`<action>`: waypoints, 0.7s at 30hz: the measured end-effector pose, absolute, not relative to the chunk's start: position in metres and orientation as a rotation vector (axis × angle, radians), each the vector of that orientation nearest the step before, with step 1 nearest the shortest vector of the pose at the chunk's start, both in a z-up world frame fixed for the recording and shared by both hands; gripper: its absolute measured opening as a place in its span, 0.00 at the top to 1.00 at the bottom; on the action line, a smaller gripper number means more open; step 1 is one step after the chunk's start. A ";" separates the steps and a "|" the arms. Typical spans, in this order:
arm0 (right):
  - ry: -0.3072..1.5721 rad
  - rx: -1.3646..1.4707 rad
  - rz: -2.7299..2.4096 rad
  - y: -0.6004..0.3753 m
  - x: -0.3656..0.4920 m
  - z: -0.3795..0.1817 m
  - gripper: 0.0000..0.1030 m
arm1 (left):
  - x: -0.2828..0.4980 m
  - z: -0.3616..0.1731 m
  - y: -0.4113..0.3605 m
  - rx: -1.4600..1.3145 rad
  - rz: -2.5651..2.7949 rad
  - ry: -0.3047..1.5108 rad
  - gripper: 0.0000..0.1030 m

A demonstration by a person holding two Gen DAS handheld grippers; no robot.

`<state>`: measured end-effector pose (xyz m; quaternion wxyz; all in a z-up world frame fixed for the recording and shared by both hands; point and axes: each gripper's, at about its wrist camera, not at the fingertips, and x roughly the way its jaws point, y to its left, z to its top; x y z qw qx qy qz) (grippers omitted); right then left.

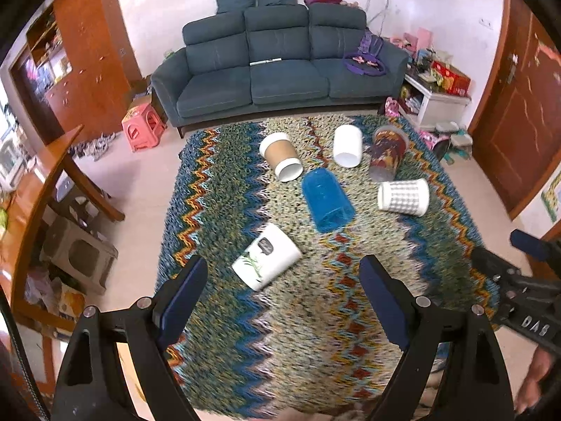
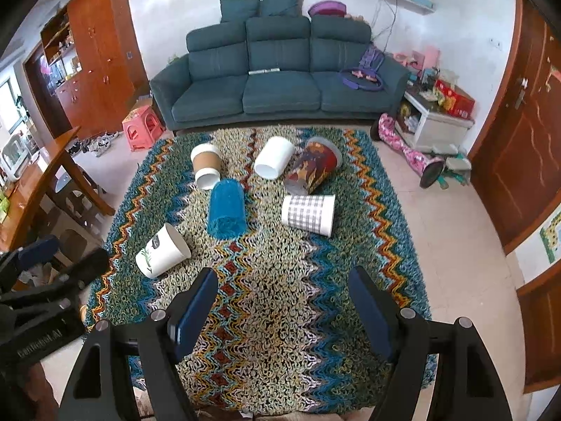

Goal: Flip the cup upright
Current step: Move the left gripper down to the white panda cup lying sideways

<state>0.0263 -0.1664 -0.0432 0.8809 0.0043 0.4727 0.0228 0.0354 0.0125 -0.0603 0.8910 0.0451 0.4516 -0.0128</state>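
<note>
Several cups lie on their sides on a zigzag rug [image 1: 287, 333] [image 2: 280, 308]. Nearest is a white cup with a plant print [image 1: 267, 260] [image 2: 162, 251]. Beyond it lie a blue translucent cup [image 1: 326, 200] [image 2: 226, 208], a checked cup [image 1: 404, 196] [image 2: 308, 213], a brown-sleeved paper cup [image 1: 281, 155] [image 2: 207, 165], a plain white cup [image 1: 347, 145] [image 2: 274, 158] and a red printed cup [image 1: 388, 152] [image 2: 312, 167]. My left gripper [image 1: 284, 273] is open and empty, above the rug just short of the plant-print cup. My right gripper [image 2: 283, 282] is open and empty, held above the rug's near middle.
A teal sofa [image 1: 277, 66] [image 2: 277, 73] stands behind the rug. A pink stool [image 1: 143, 126] [image 2: 143, 126] and a wooden table [image 1: 42, 182] [image 2: 38, 175] are at the left. A white cabinet [image 2: 434, 122] with clutter is at the right. The other gripper shows at each view's edge.
</note>
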 end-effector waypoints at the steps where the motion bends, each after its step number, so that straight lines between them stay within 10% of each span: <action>1: 0.996 0.012 0.045 -0.167 0.028 -0.047 0.25 | 0.039 -0.064 0.016 0.111 -0.033 0.946 0.13; 21: 1.149 0.063 0.077 -0.166 0.058 -0.117 0.25 | 0.110 -0.167 0.044 0.266 -0.196 1.153 0.13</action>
